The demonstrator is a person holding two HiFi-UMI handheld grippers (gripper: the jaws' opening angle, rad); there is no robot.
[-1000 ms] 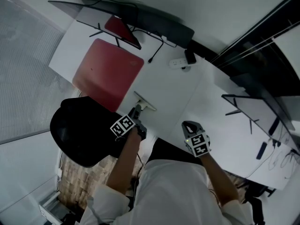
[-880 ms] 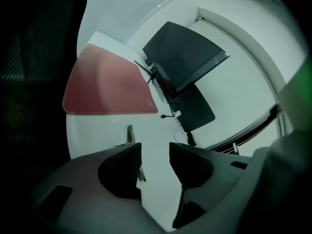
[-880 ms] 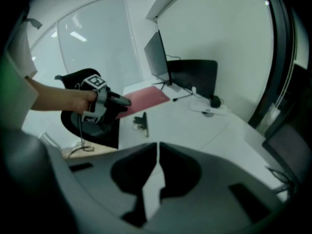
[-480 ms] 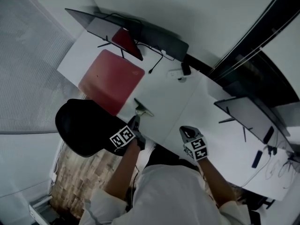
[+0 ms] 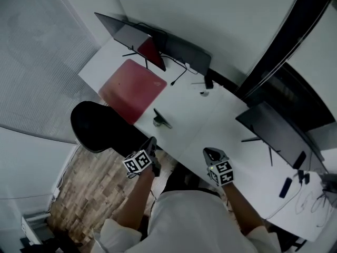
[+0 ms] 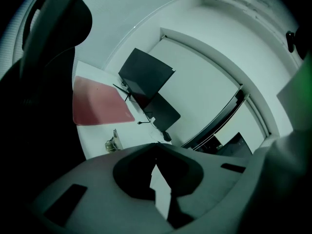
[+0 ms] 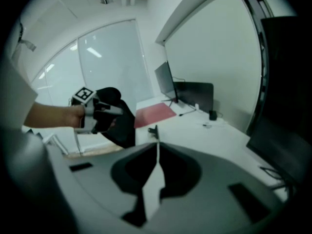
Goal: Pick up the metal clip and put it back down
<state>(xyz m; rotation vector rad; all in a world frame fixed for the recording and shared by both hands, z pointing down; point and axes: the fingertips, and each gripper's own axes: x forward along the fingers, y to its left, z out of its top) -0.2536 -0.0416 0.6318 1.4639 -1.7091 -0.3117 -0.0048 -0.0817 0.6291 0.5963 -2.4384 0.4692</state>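
Note:
The metal clip (image 5: 160,119) lies on the white desk (image 5: 210,120), just right of the red mat. In the left gripper view the clip (image 6: 112,143) sits well ahead of the jaws; in the right gripper view the clip (image 7: 154,129) stands beyond the tips. My left gripper (image 5: 152,142) is off the desk's near edge, beside the black chair, a short way from the clip, shut and empty (image 6: 157,145). My right gripper (image 5: 211,153) hovers at the near edge further right, its jaws (image 7: 157,143) closed together with nothing between them.
A red mat (image 5: 132,87) lies at the desk's left end. Behind it stand a monitor (image 5: 179,49) and a tablet on a stand (image 5: 138,41). A black chair (image 5: 100,128) sits below the mat. A second monitor (image 5: 274,133) is to the right. A charger (image 5: 208,81) sits near the wall.
My left gripper has pulled back from the clip toward the person and off the desk edge, and its jaws have closed. The clip stays on the desk. The right gripper has hardly moved.

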